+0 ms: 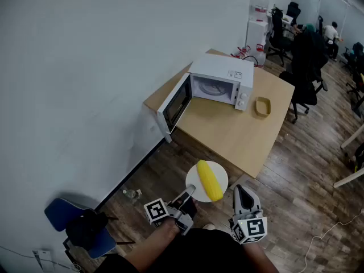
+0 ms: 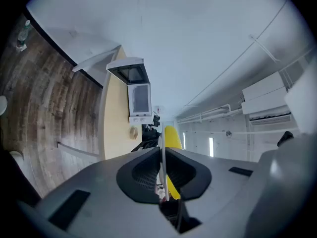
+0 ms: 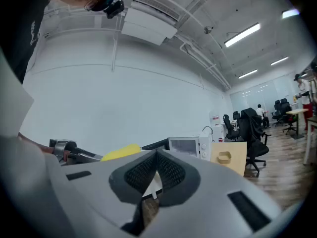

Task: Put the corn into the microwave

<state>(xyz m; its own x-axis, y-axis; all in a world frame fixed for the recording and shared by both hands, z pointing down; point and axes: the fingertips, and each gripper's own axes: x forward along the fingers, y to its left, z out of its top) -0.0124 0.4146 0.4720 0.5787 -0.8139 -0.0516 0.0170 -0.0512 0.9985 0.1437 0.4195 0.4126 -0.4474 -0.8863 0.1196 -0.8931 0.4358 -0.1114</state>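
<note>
Well, from where I stand the left gripper [image 1: 186, 197] is clenched on the near rim of a white plate [image 1: 194, 178]. The corn [image 1: 209, 181] lies loose across that plate, out over the wooden floor and well short of the table [image 1: 227, 134]. In the left gripper view the rim shows as a thin white edge pinched between the jaws, with the yellow cob beyond it. The right gripper [image 1: 242, 193], at the plate's 4 o'clock, has its jaws closed together on nothing and gives no support.

The microwave [image 1: 223, 79] sits at 12 o'clock from the plate, its door [image 1: 175, 102] swung open toward 11 o'clock.

My worry is the one-sided hold. Nothing stops the cob rolling, so any sag or twist of the plate on the way could send it to the floor. A careless approach might also knock the plate against the table edge or the open door.
</note>
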